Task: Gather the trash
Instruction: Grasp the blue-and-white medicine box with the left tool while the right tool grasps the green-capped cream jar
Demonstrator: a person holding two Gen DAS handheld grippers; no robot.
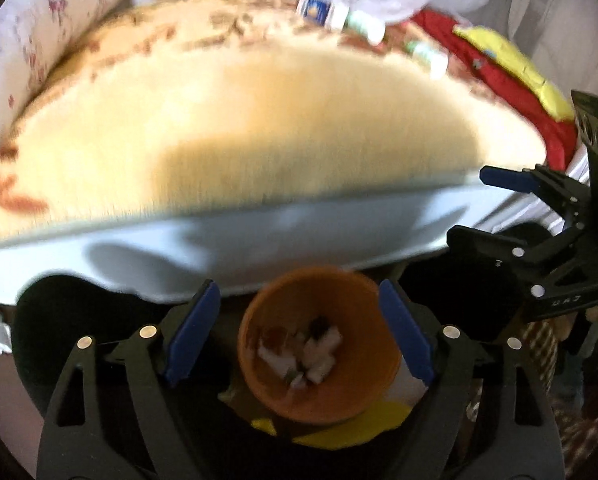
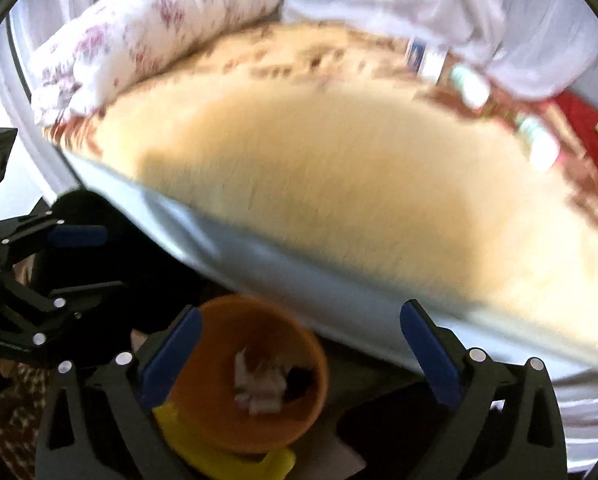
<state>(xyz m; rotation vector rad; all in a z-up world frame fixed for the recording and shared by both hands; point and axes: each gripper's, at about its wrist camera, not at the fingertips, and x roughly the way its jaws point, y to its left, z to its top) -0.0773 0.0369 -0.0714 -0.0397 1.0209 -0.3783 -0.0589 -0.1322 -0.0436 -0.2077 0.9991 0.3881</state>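
An orange bin (image 1: 319, 344) stands on the floor below the bed edge, with white and dark scraps of trash (image 1: 303, 354) inside. It also shows in the right wrist view (image 2: 251, 376), with trash (image 2: 265, 386) in it. My left gripper (image 1: 299, 336) is open and empty, its blue pads either side of the bin, above it. My right gripper (image 2: 301, 364) is open and empty, over the bin's right side. Each gripper shows in the other's view: the right gripper (image 1: 499, 208) and the left gripper (image 2: 87, 260). Both views are motion-blurred.
A bed with a cream blanket (image 1: 259, 128) fills the upper view. Small boxes (image 1: 339, 16) lie at its far edge, beside red cloth (image 1: 499, 76) and a yellow item (image 1: 511, 64). A floral pillow (image 2: 147, 36) lies at the far left. A yellow thing (image 1: 363, 428) lies under the bin.
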